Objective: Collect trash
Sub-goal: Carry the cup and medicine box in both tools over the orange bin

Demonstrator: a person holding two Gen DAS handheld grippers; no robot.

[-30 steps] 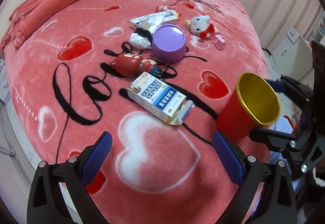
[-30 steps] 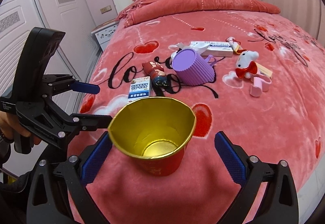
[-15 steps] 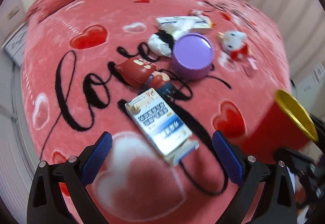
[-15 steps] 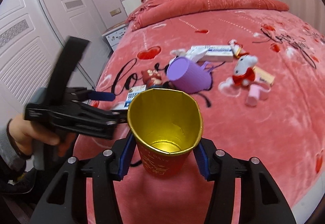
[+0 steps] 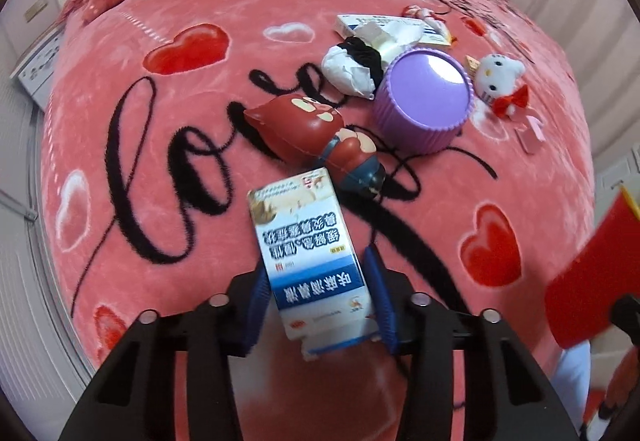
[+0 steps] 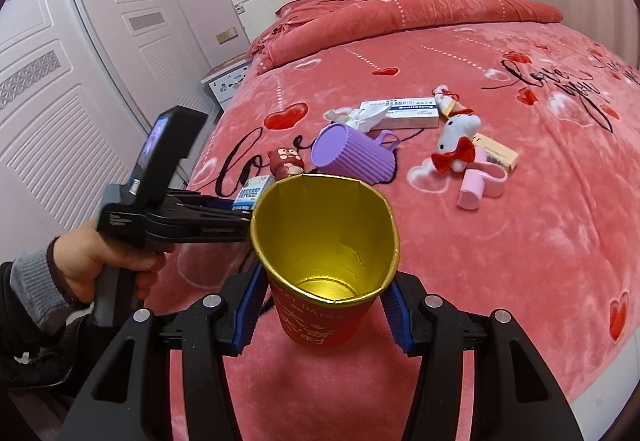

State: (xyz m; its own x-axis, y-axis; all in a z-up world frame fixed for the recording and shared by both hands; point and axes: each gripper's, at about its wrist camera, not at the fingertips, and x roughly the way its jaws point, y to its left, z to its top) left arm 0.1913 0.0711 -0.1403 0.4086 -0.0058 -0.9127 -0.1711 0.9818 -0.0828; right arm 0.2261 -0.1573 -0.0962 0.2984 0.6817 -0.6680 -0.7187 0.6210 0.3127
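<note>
Left gripper [image 5: 318, 305] closing on medicine box [image 5: 310, 261] — cup [image 6: 326, 265] clamped right.

Blue-and-white medicine box [image 5: 310, 261] is lying flat, end flap open, just below the red figurine [image 5: 316, 137]. Red paper cup [image 6: 326, 261], gold-lined, empty, is standing upright near the figurine's right.

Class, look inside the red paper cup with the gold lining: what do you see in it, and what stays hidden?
The red paper cup shows only bare gold lining and a gold bottom, no trash visible. Its near rim covers the nearest strip of the bottom, so that part cannot be checked.
</note>
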